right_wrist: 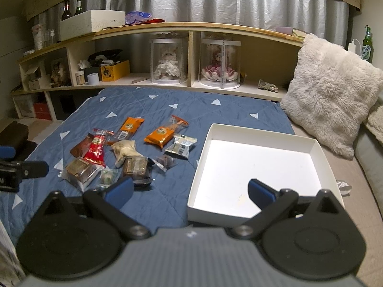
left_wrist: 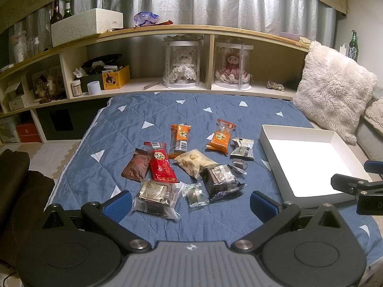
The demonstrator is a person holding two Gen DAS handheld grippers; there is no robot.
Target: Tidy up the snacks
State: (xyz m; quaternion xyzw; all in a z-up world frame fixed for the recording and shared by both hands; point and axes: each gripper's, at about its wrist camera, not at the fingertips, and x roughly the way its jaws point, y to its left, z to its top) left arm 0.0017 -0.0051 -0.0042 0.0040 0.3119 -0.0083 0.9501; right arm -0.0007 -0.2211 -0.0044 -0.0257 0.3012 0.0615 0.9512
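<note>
Left wrist view: our left gripper (left_wrist: 191,206) and right gripper (right_wrist: 190,191) gape empty (nothing started); wrapped snack packets (left_wrist: 189,165) heaped at twelve o'clock, shallow white cardboard tray (right_wrist: 208,134) bare.

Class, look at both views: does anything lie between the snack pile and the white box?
Nothing visible does. Only bare blue quilt separates the snacks from the open white box, which holds nothing. Both grippers, left and right, are open.

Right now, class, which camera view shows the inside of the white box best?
The right wrist view: the white box sits almost centred, its whole floor visible and bare. The left wrist view shows the box at the right edge, its near corner hidden by the right gripper.
</note>
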